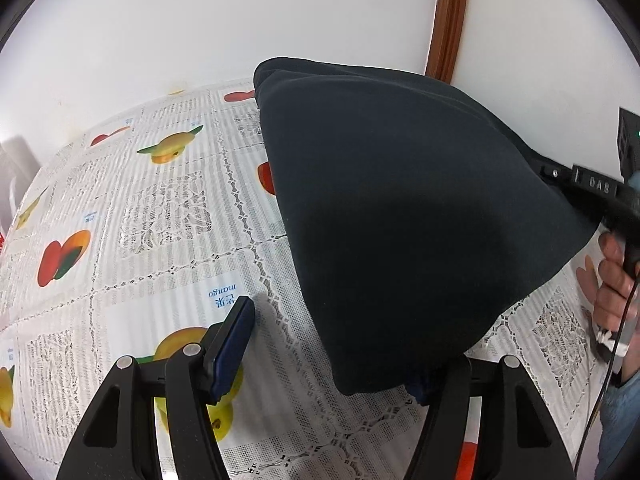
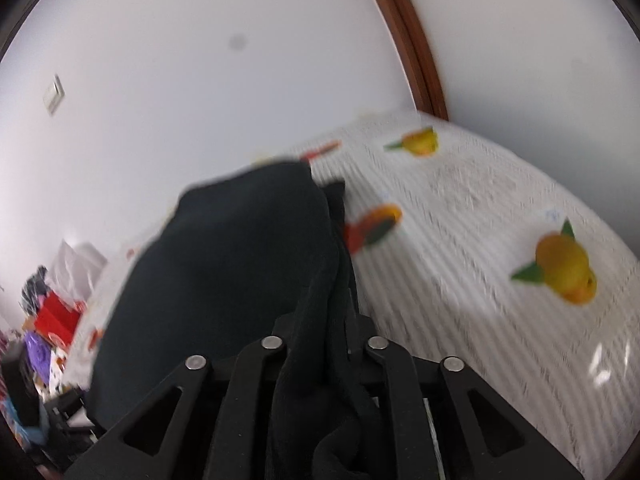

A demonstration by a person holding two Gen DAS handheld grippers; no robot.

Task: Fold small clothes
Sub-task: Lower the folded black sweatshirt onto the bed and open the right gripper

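Observation:
A dark navy garment [image 1: 400,220] is tented up off the fruit-print tablecloth [image 1: 160,220]. Its far end still rests on the table. My right gripper [image 1: 560,176] holds its right edge raised. In the right wrist view, bunched folds of the garment [image 2: 224,260] run between the fingers of the right gripper [image 2: 324,320] and hide the pads. My left gripper [image 1: 332,344] stands open low over the table. Its blue left pad [image 1: 236,340] is bare and apart from the cloth. The garment's near corner drapes over its right finger.
A person's hand [image 1: 616,280] grips the right tool's handle at the right edge. A white wall and a brown door frame [image 1: 448,16] stand behind the table. Colourful clutter [image 2: 52,320] lies beyond the table's left side. Bare tablecloth [image 2: 480,220] spreads to the garment's right.

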